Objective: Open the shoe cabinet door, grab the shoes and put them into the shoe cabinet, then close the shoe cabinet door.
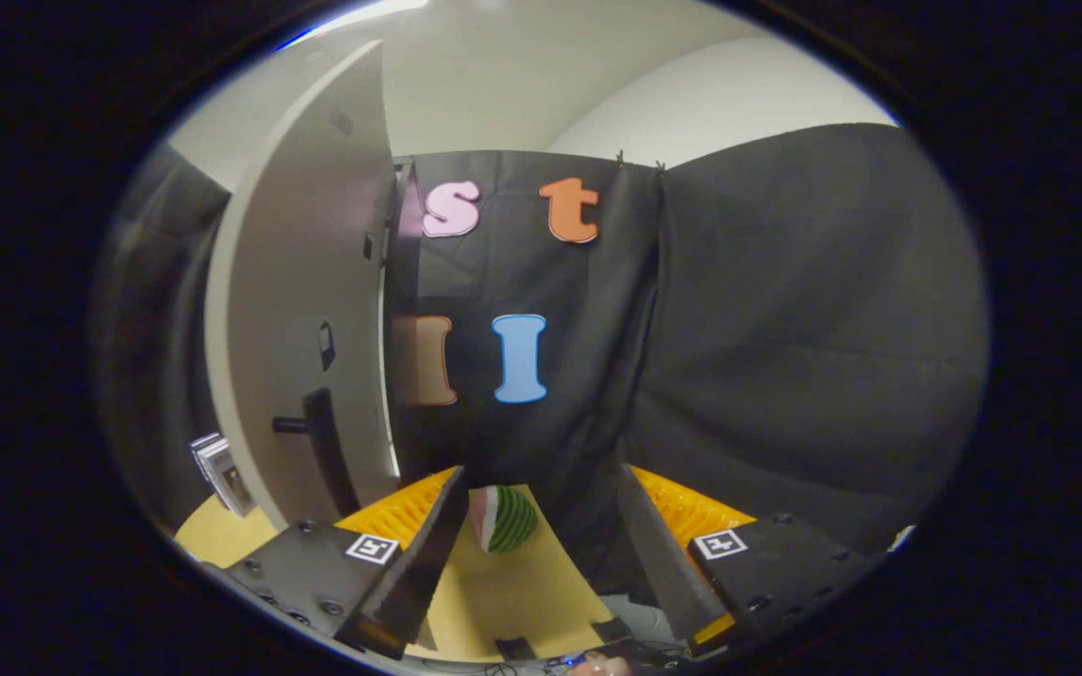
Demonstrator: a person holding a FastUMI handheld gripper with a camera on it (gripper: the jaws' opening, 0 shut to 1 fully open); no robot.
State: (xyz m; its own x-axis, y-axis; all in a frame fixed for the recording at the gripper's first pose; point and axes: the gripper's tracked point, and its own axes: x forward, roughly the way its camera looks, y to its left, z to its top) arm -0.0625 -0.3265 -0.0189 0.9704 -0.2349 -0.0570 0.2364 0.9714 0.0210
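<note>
The gripper point(541, 554) is held low and level, its two fingers point(428, 549) spread well apart with nothing between the pads — they grip nothing; each finger is dark, with ribbed orange padding on its outer side and a small square black-and-white marker point(372, 548) on the block behind it; just ahead of the fingers, in the gap between them, a small striped ball point(503, 518) coloured like a watermelon — green bands, with a pale pink patch on its left — rests on a yellow floor mat point(503, 591); the ball touches neither finger; to the left and a little farther off stands the shoe cabinet door point(306, 310), a tall pale grey panel seen nearly edge-on, so whether it is ajar or fully swung out I cannot tell; a dark bar handle point(327, 451) sticks out from its lower part, and a small dark fitting sits higher on the panel; near the foot of the door, on the left, a small stack of flat whitish cards or boxes point(220, 469) leans at the edge of the mat; beyond the fingers hangs the black cloth wall point(785, 329) of the booth, creased and sagging on the right, with a pale wall above it.
</note>
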